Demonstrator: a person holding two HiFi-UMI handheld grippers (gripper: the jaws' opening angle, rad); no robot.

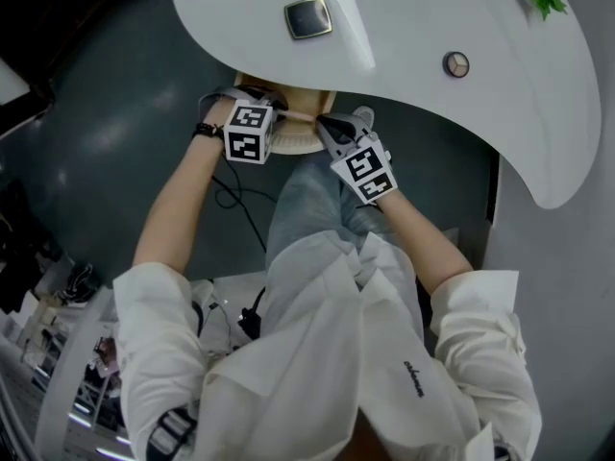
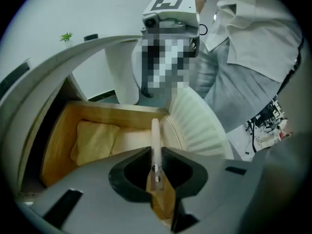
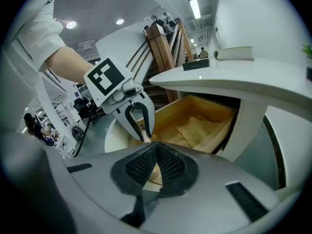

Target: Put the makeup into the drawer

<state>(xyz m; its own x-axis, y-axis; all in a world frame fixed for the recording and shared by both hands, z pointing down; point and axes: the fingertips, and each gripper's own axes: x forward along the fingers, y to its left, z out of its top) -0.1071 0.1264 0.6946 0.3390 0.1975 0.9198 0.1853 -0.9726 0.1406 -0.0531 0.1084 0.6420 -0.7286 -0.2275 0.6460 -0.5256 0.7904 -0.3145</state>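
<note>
Progress looks partial: fingers of the left gripper pinch a slim white makeup stick just above the open wooden drawer, unreleased. The right gripper has its fingers pressed together, empty. A square grey compact and a small round compact wait on the white worktop.

I see a slim white makeup stick, lower end pinched in my left gripper, tip pointing out over the drawer. The drawer is pulled open with a bare wood interior and a yellowish cloth inside.
</note>
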